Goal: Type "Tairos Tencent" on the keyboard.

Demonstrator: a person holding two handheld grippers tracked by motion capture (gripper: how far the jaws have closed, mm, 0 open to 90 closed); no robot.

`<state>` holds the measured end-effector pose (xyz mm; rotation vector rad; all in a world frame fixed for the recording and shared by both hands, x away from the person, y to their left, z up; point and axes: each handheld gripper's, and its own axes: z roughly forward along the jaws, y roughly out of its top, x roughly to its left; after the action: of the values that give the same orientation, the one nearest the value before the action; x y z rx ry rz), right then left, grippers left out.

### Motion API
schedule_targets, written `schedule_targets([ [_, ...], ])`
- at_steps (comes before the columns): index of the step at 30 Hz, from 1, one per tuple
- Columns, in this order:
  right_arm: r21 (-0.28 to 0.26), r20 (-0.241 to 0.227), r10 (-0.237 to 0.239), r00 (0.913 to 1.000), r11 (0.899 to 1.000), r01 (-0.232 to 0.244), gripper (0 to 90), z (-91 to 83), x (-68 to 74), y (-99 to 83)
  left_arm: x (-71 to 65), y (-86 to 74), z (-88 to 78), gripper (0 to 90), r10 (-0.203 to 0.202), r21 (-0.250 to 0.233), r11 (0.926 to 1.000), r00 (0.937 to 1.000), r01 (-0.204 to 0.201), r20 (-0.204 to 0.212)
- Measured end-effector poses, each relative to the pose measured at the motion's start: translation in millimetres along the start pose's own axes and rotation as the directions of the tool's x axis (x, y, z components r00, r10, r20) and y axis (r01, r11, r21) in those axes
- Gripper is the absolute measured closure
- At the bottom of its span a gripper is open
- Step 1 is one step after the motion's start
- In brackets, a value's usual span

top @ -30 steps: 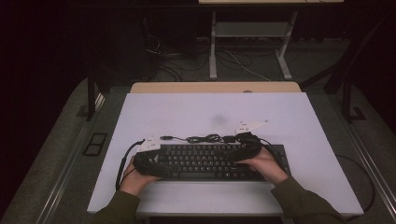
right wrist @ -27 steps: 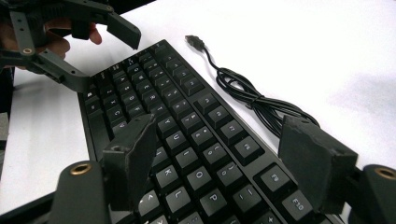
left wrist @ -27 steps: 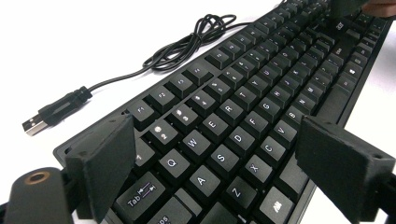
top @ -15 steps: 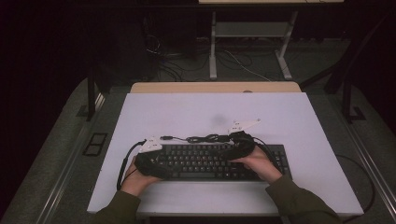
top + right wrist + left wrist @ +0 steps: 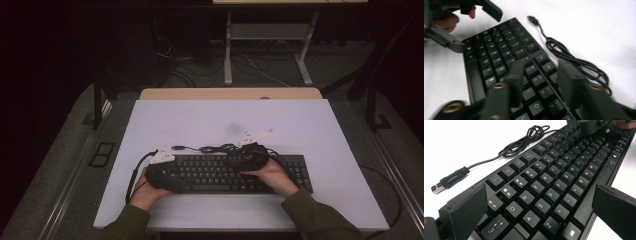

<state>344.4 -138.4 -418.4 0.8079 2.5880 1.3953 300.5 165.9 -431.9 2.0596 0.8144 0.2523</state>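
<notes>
A black keyboard (image 5: 225, 172) lies on the white table (image 5: 200, 120), near its front edge. Its cable (image 5: 215, 148) is coiled behind it and ends in a USB plug (image 5: 446, 182). My left gripper (image 5: 172, 180) is at the keyboard's left end. Its jaws have just been opening and now stand wide, straddling the keyboard (image 5: 554, 182) from back edge to front edge without pressing on it. My right gripper (image 5: 247, 157) hovers over the back key rows near the middle. Its jaws (image 5: 542, 66) have just been closing, with only keys beneath the gap and nothing gripped.
A wooden desk edge (image 5: 230, 93) adjoins the table's far side. Beyond it, loose cables (image 5: 250, 62) and metal frame legs stand on the dark floor. The coiled cable (image 5: 574, 62) lies just right of my right jaws. White table surface stretches behind the keyboard.
My right hand has shifted slightly left along the keyboard's back edge. The left hand and the keyboard have stayed in place.
</notes>
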Motion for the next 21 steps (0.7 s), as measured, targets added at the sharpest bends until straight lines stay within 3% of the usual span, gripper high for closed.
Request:
schedule_targets([
  [5,0.026,0.008,-0.027,0.9996,0.999,0.027,74.3,2.7,2.8,-1.1,0.1,0.0,0.1,0.0,0.003,-0.001,1.0,1.0,-0.003,0.0],
  [11,0.064,-0.026,-0.019,0.9995,0.998,0.021,87.3,7.1,2.4,-2.9,-0.3,0.0,0.2,0.0,0.007,0.001,1.0,1.0,-0.007,0.001],
  [21,0.102,-0.035,-0.036,0.9988,0.994,0.039,89.1,13.3,4.2,-4.7,-0.7,-0.2,0.8,0.0,0.008,0.002,1.0,1.0,-0.008,0.002],
])
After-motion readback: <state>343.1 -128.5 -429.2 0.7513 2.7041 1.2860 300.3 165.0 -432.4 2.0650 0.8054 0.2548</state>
